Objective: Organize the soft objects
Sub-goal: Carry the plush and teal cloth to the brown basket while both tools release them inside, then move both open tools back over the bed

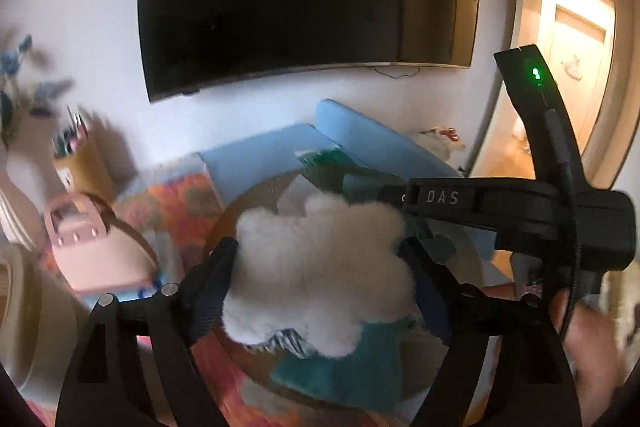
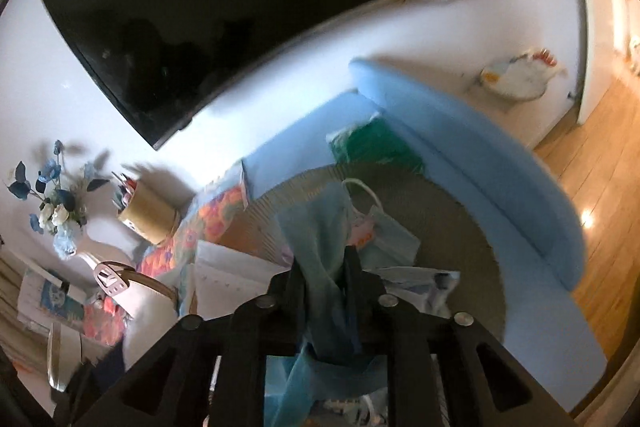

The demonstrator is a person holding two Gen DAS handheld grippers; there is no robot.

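Carrying two soft things at once, the person is bringing both grippers in over the round woven basket (image 2: 460,211), which is sitting by the back edge of the surface with a blue cushion (image 2: 500,163) curving round it on its far and right sides.

The left gripper (image 1: 320,255) is showing a fluffy white plush (image 1: 320,267) between its fingers (image 1: 218,267). Those fingers are standing wide; the left one is touching the fleece, but whether the right one is pressing too is not clear, so a real squeeze cannot be told. The plush is a lumpy blob with no clear long axis, its rounded lobes pointing up and away from the camera, and it is hanging directly above the basket's opening.

The right gripper (image 2: 322,267) is standing nearly closed, its fingers (image 2: 298,277) pinching a thin teal cloth (image 2: 320,227). The cloth is running lengthwise along the fingers, one end rising up beyond the tips toward the basket, the rest trailing back under the gripper.

In the left view the right gripper is reaching in from the right, just beyond the plush. Both loads are lying over the basket, so the coming drop looks to turn on letting go straight down. The plush looks the more ready to fall. A pink bag (image 1: 96,247) is sitting well to the left.
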